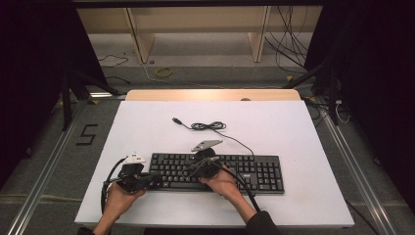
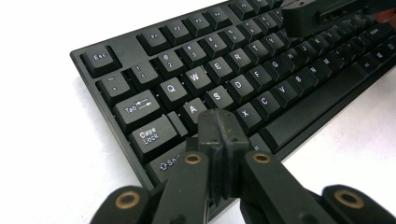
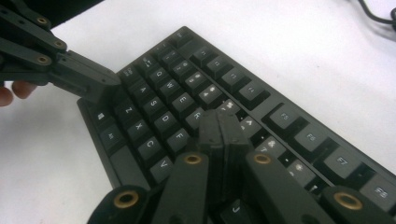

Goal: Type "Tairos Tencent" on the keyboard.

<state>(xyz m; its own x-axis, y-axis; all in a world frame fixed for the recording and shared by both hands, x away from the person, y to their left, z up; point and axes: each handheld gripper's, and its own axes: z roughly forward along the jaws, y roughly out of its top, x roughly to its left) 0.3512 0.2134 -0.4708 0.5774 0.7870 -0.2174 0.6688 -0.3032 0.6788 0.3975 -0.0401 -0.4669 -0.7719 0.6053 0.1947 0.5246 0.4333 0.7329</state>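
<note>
We have the keyboard (image 1: 218, 172) lying flat near the desk's (image 1: 147, 122) front edge, its cable (image 1: 210, 126) trailing toward the back. Both tools are pinched fully shut with nothing between the jaws, used as blunt pokers. The left gripper (image 2: 219, 128) hovers at the keyboard's left end, tip over the Z and Shift keys. The right gripper (image 3: 220, 126) sits over the middle letter rows, around R and T.

Our worry is width: each closed tip is as broad as a key, so a press slightly off centre could catch two keys at once. A slanted push could also shove the keyboard across the smooth desk, since nothing holds it. The right gripper's own cord crosses the keys and may snag.
</note>
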